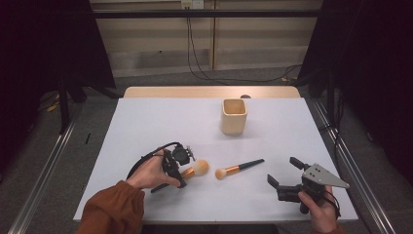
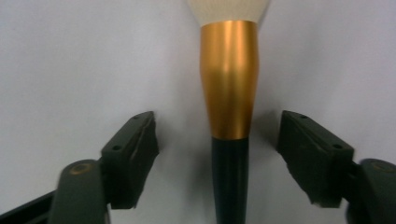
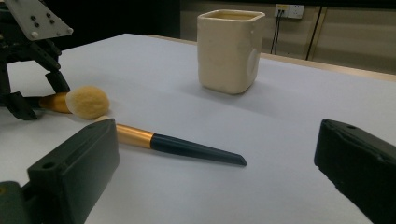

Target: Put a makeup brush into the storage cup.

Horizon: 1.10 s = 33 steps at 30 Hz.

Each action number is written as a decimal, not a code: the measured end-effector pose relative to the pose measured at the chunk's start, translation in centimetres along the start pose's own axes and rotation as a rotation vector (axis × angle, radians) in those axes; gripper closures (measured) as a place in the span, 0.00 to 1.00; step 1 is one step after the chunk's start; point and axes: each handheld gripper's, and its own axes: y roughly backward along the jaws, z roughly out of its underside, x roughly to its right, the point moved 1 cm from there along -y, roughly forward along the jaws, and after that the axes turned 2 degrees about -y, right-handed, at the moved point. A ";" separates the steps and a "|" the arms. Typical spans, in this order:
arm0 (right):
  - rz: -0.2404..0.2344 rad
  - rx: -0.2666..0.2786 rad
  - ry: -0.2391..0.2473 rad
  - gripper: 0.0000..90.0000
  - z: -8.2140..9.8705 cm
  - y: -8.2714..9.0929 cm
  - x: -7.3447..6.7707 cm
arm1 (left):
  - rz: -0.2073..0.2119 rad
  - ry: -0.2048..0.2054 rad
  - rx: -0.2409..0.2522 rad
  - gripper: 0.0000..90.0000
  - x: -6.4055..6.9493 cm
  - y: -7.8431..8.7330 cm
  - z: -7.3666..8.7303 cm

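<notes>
The left gripper [image 1: 181, 168] is straddling a brush [image 2: 228, 93], jaws apart, seemingly not pressing yet. The right gripper [image 1: 282, 171] is waiting open; both brushes, including the second brush [image 1: 238, 168], are lying outside the cup [image 1: 234, 116].

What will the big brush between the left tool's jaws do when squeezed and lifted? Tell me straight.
The big brush probably stays stiff: its handle looks rigid. Its round, glossy gold ferrule may slip or roll between the left tool's flat pads. The fluffy head suggests it is light.
</notes>
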 end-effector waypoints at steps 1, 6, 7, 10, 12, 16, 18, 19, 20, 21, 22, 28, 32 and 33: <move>-0.003 -0.002 0.007 0.00 0.0 0.0 0.0 | 0.001 -0.003 -0.008 0.35 0.0 0.0 -0.1; -0.003 -0.004 0.006 0.00 0.0 0.0 0.0 | 0.002 -0.010 -0.019 0.48 0.4 0.1 -0.2; -0.003 -0.004 0.006 0.00 0.0 0.0 0.0 | 0.002 -0.009 -0.022 0.48 0.4 0.2 -0.2; -0.006 -0.005 0.010 0.00 0.1 0.0 0.0 | 0.004 -0.017 -0.017 0.58 0.6 0.3 -0.2; -0.005 -0.005 0.007 0.00 0.1 0.0 0.0 | 0.016 -0.009 -0.013 0.70 0.7 0.4 -0.1; -0.005 -0.006 0.006 0.00 0.1 0.0 0.0 | 0.022 0.010 -0.004 0.81 0.7 0.4 0.0; -0.005 -0.007 0.007 0.00 0.1 0.0 0.1 | 0.015 0.014 -0.006 0.81 0.8 0.4 0.0; -0.005 -0.008 0.008 0.00 0.1 0.0 0.1 | 0.013 0.012 -0.014 0.81 0.7 0.5 -0.1; -0.005 -0.008 0.008 0.00 0.1 0.0 0.1 | 0.013 0.012 -0.014 0.81 0.7 0.5 -0.1; -0.005 -0.007 0.000 0.00 0.1 -0.1 0.0 | 0.013 0.023 -0.001 0.81 0.7 0.4 0.0; -0.006 -0.007 0.002 0.00 0.1 -0.1 0.0 | 0.016 0.030 0.005 0.81 0.7 0.4 0.0; -0.007 -0.009 0.007 0.00 0.1 -0.1 0.1 | 0.031 0.044 0.013 0.81 0.5 0.6 0.2; -0.006 -0.008 0.003 0.00 0.1 -0.1 0.0 | 0.053 0.071 0.036 0.81 0.2 0.6 0.4; -0.005 -0.008 0.000 0.00 0.1 -0.1 0.0 | 0.062 0.088 0.050 0.81 0.1 0.6 0.5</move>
